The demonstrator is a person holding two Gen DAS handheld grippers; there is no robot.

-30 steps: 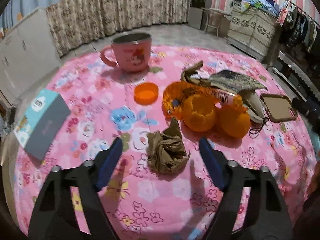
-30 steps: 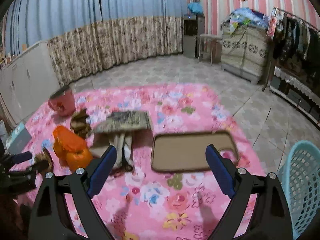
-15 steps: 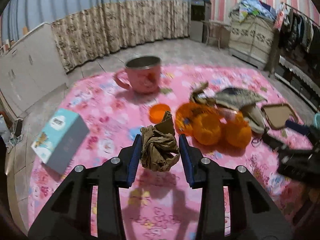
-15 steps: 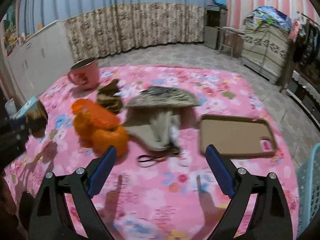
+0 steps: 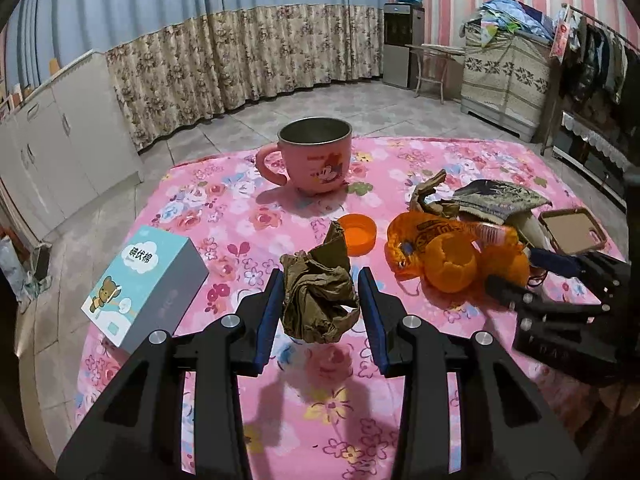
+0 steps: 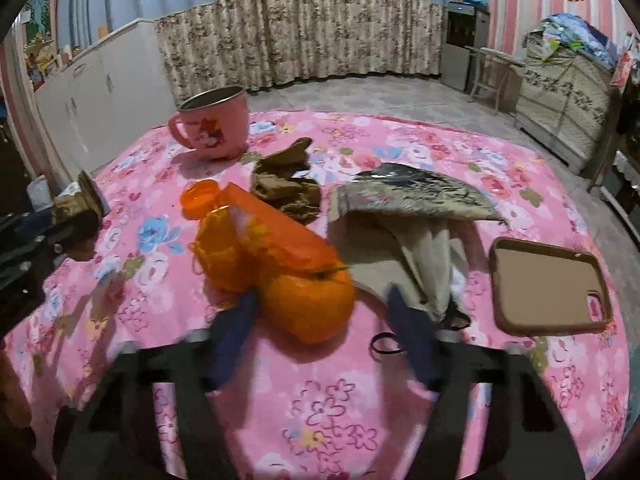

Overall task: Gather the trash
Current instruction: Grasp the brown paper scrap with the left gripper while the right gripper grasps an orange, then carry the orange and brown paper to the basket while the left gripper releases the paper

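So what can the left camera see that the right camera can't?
Only the left wrist view shows the blue box with a bear whole, and the crumpled brown paper clamped in the left tool, lifted off the cloth. Only the right wrist view shows the whole phone case and the black hair tie clearly, with the right tool open around the orange. Both show the pink mug, the orange lid, the orange bag and the flowery tablecloth.
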